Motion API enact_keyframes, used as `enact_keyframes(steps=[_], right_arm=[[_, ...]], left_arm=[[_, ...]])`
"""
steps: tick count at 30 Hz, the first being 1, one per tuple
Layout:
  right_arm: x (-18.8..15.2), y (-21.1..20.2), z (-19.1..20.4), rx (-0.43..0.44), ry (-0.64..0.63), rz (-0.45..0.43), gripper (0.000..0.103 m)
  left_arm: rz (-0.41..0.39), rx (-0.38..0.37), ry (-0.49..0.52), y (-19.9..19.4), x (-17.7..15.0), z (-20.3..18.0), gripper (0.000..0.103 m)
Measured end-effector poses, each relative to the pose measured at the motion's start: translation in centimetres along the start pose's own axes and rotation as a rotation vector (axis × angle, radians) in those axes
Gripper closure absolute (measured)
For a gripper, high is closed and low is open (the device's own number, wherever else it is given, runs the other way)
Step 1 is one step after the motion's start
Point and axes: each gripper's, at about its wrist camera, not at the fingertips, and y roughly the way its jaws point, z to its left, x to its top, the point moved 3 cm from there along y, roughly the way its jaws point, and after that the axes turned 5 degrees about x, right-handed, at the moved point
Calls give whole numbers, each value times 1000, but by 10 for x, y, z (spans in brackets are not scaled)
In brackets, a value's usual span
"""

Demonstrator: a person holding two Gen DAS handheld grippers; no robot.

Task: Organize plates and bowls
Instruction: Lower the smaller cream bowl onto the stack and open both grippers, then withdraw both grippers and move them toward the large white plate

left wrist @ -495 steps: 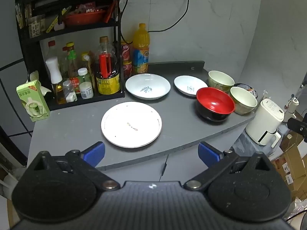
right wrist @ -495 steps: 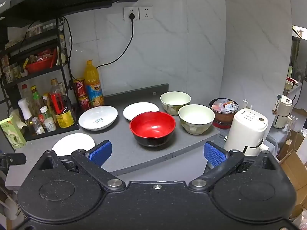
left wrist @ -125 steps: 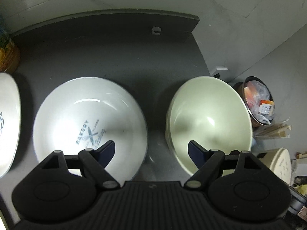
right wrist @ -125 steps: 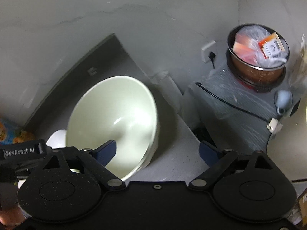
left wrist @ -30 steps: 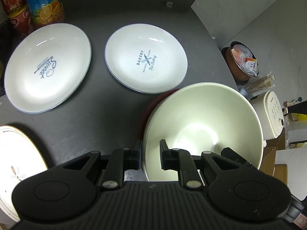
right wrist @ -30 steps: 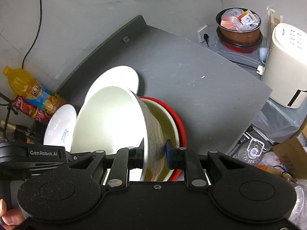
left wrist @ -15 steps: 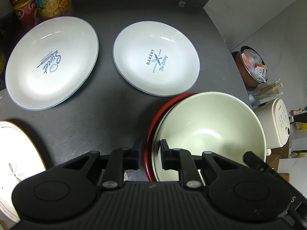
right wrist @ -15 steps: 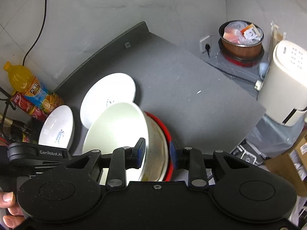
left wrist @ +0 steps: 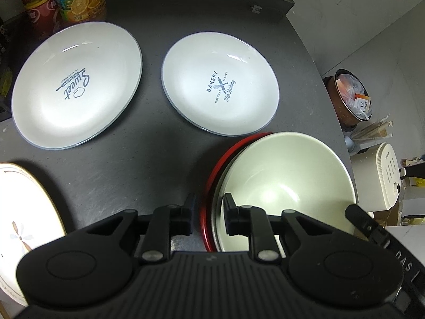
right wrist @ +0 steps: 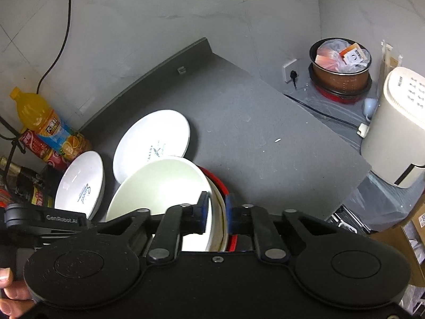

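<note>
Presently, your left gripper (left wrist: 207,212) sits with its fingers narrowly parted, one on either side of the near rims of the nested bowls; whether the pads actually press the rims cannot be told from this view. The cream bowl (left wrist: 287,183) rests inside the red bowl (left wrist: 212,170), whose red edge shows only along the left side. Your right gripper (right wrist: 215,211) straddles the opposite rim of the same cream bowl (right wrist: 159,183), fingers close together with the wall between them; firm contact cannot be confirmed there either. A second pale rim shows just under the top bowl in the right wrist view. Behind the stack on the dark counter (left wrist: 148,138) lie the "Bakery" plate (left wrist: 220,83), nearly touching the red rim, and the "Sweet" plate (left wrist: 77,85) beside it. A gold-rimmed plate (left wrist: 24,212) lies at the near left edge.
</note>
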Motion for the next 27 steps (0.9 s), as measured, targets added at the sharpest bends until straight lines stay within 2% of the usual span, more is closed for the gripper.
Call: enact_keyframes(steps=[5,8,9,10,11,13,16,18,20,22,24,27], right_arm=[[-2,6,-2,-4,-2,14,97],[0,6,-1,-4,7,31,95],[-1,5,-1,1,12,37,93],[-1,4,0,10,13,44,82],[-1,3,1,15,11,46,64],[-3,-1,6,4,-10,35,46],[-5,-5,13,1,-52,36,41],[-6,-8,17,7,-67,35,36],[-8,-11,23,5,-94,36,25],[-9,-14,28,6,-112,36,22],[-10,-16,32,13,-121,39,21],[-12,-20,38,12,-133,41,14]], left_arm=[[-24,17,24,-10,-1,-2,78],[-54,21,37,-19,-1,0,71],[-62,25,40,-22,-1,1,63],[-68,33,41,-25,0,2,55],[-77,40,42,-28,0,4,52],[-92,40,51,-33,0,5,42],[-106,46,66,-41,-2,8,28],[-126,51,80,-48,-4,10,23],[-148,70,98,-55,-7,12,21],[-172,97,130,-61,-11,13,19],[-184,97,143,-67,-14,16,16],[-185,102,146,-76,-21,21,14]])
